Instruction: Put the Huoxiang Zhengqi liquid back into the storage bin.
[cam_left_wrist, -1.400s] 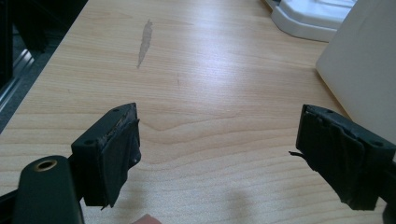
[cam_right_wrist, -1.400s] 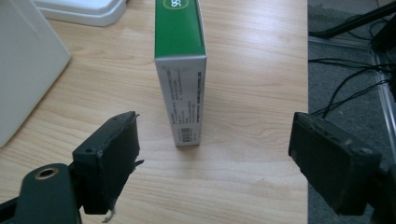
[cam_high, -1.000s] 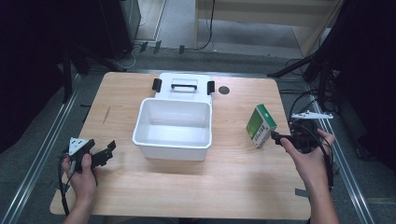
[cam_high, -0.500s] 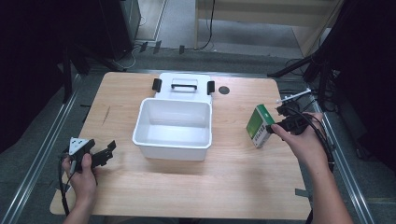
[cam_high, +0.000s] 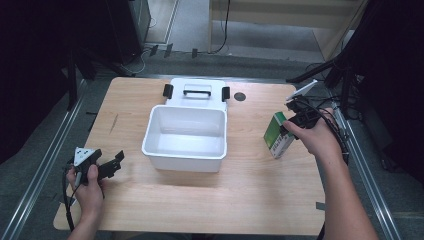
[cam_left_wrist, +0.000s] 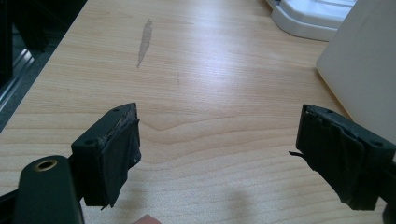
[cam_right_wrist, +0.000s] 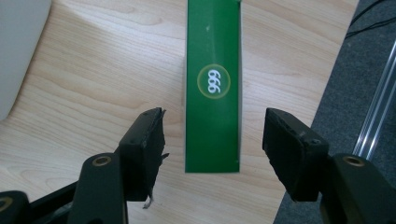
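Note:
A green and white box (cam_high: 277, 135) stands on the wooden table (cam_high: 250, 195) near its right edge. My right gripper (cam_high: 290, 120) hovers just above the box's top, open. In the right gripper view the green box top (cam_right_wrist: 213, 84) with a "999" mark lies between the two spread fingers (cam_right_wrist: 144, 149), not touched by either. A white bin (cam_high: 186, 137) sits mid-table, empty, with its lid (cam_high: 196, 92) lying behind it. My left gripper (cam_high: 117, 162) rests low at the table's front left, open, with bare wood between its fingers (cam_left_wrist: 112, 154).
A small dark round mark (cam_high: 240, 96) lies right of the lid. The bin's white wall (cam_left_wrist: 369, 70) rises close to the left gripper's right side. Metal rails (cam_high: 45, 165) run along both table sides. Cables (cam_high: 350, 115) hang past the right edge.
My right gripper has moved forward and left from the table's right edge, coming over the top of the green box. The left gripper has stayed put.

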